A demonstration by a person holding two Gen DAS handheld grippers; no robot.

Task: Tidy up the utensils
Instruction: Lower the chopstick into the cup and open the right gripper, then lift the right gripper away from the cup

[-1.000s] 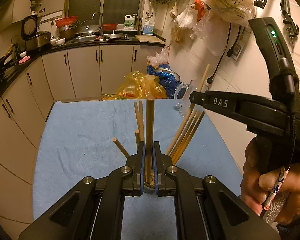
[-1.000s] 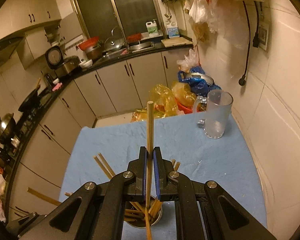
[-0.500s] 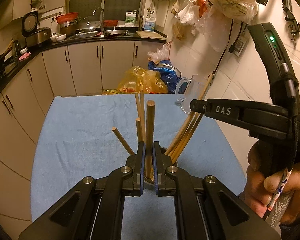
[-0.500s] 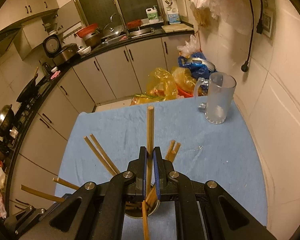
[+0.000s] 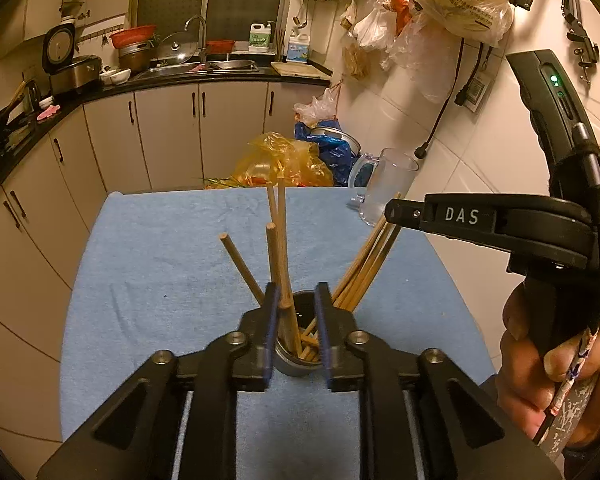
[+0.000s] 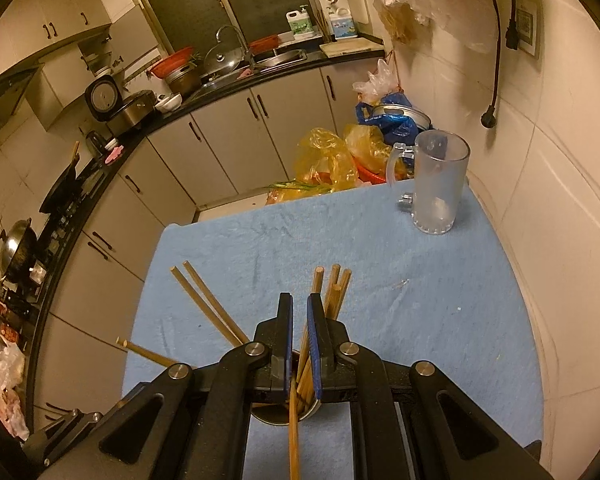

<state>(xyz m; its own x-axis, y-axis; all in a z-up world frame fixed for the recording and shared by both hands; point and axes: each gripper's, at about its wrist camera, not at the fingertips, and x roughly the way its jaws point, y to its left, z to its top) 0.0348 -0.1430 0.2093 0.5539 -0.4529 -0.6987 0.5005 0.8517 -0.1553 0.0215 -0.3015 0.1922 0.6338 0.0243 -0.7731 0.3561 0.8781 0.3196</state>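
A metal cup [image 5: 296, 366] on the blue cloth [image 5: 160, 260] holds several wooden chopsticks that fan outward. My left gripper [image 5: 297, 292] hangs just over the cup and its jaws are opening. A thick chopstick [image 5: 278, 268] stands between them, leaning on the left pad, with its lower end in the cup. My right gripper [image 6: 299, 300] is above the same cup [image 6: 268, 416], shut on a chopstick [image 6: 294, 432] whose top end sits level with the pads. In the left wrist view the right gripper [image 5: 396, 212] reaches in from the right, held by a hand [image 5: 540, 360].
A frosted glass mug [image 6: 440, 184] stands at the far right corner of the table, close to the tiled wall. Yellow and blue plastic bags [image 5: 284, 160] lie on the floor beyond the far edge. Kitchen cabinets and a counter run along the left and back.
The left jaws have parted and the thick chopstick has dropped lower and leans left. In the right gripper the chopstick has slid down, so its top no longer rises above the fingertips.
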